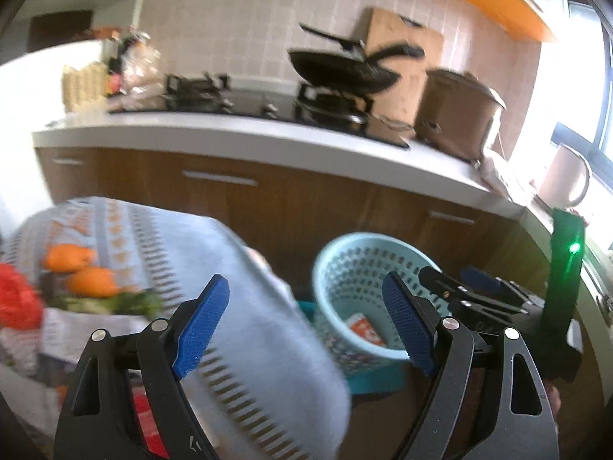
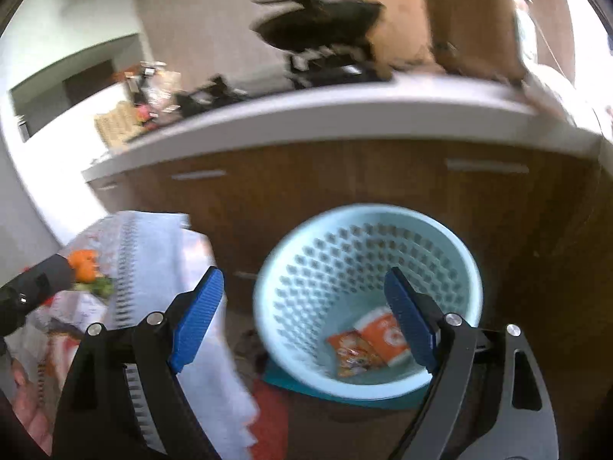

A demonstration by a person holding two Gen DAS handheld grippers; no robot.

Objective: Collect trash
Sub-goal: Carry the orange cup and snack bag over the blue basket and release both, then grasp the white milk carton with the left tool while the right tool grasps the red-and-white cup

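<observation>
A light blue perforated trash basket [image 2: 367, 264] stands on the floor by the kitchen cabinets; it also shows in the left wrist view [image 1: 356, 268]. Orange snack wrappers [image 2: 369, 341] lie at its bottom, one seen in the left wrist view [image 1: 364, 327]. My right gripper [image 2: 302, 318] is open and empty, above the basket's near rim. My left gripper [image 1: 306, 322] is open and empty, over the edge of a cloth-covered table [image 1: 230, 268], left of the basket. The right gripper [image 1: 471, 295] shows in the left wrist view beside the basket.
Oranges [image 1: 82, 272], greens and a red bag [image 1: 17, 299] lie on the patterned tablecloth. Brown cabinets [image 1: 291, 199] with a white counter [image 1: 268, 142] stand behind, holding a stove, black pans [image 1: 341, 69], a brown pot [image 1: 456, 111] and a kettle [image 1: 567, 180].
</observation>
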